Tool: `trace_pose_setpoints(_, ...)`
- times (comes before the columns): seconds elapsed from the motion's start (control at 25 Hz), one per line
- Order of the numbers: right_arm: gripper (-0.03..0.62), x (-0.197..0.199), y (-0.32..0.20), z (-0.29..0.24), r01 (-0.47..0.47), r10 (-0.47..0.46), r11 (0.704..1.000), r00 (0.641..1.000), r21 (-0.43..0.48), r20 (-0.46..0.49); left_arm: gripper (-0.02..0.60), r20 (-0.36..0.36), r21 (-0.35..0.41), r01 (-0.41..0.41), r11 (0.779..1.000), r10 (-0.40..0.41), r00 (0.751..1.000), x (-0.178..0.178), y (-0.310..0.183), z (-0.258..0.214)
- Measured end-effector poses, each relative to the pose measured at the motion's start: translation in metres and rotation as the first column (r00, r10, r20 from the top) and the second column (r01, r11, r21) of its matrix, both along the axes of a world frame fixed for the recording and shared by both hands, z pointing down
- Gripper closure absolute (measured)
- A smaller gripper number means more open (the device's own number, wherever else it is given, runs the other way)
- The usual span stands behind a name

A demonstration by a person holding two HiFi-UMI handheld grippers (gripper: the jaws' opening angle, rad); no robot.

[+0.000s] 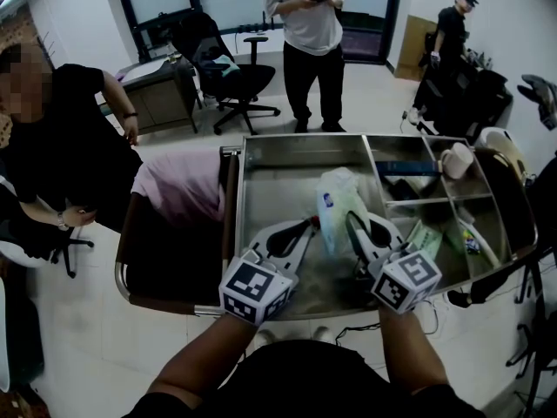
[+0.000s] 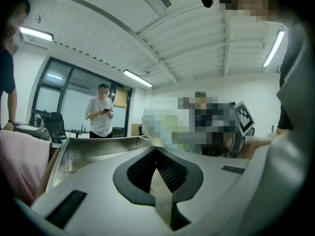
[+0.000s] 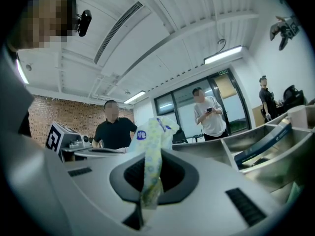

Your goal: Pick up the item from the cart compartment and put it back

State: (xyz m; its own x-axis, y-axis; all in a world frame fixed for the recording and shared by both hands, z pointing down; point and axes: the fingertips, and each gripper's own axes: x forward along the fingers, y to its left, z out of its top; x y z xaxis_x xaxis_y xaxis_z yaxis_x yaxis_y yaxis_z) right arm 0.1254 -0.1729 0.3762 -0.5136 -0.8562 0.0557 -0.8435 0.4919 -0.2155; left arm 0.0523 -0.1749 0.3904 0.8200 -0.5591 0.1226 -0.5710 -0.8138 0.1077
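Over the steel cart (image 1: pixel 261 159) in an office, our left gripper (image 1: pixel 309 226) and right gripper (image 1: pixel 352 223) both pinch one soft packet (image 1: pixel 335 197) tightly.

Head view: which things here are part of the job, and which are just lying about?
In the job: patterned packet, gripped by left tongs and right tongs; cart's big compartment.
Lying about: white cup, blue box, pink cloth, office chair.
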Motion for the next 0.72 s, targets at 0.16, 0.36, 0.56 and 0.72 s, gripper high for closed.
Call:
trace_pose_setpoints(0.16,0.576,0.0008,-0.0005,0.0016,-0.001,0.001,1.0,1.0,-0.002,-0.005,0.581,0.001,0.003,-0.001,1.0,0.001,1.0,0.0013,-0.001,0.0011)
trace_pose_setpoints(0.36,0.576,-0.0008,0.0005,0.0004,0.002,-0.002,1.0,1.0,0.001,-0.004,0.581,0.003,0.008,0.003,1.0,-0.003,1.0,-0.0005,-0.0003,-0.0003)
trace_pose_setpoints(0.56,0.576,-0.0013,0.0002,0.0015,0.001,-0.001,1.0,1.0,-0.002,-0.006,0.581,0.002,0.014,0.002,1.0,-0.002,1.0,-0.0008,-0.0005,-0.0007)
trace_pose_setpoints(0.72,0.576,-0.001,0.0004,0.0014,0.002,-0.002,1.0,1.0,-0.002,-0.006,0.581,0.002,0.014,0.003,1.0,-0.003,1.0,-0.0004,-0.0004,-0.001)
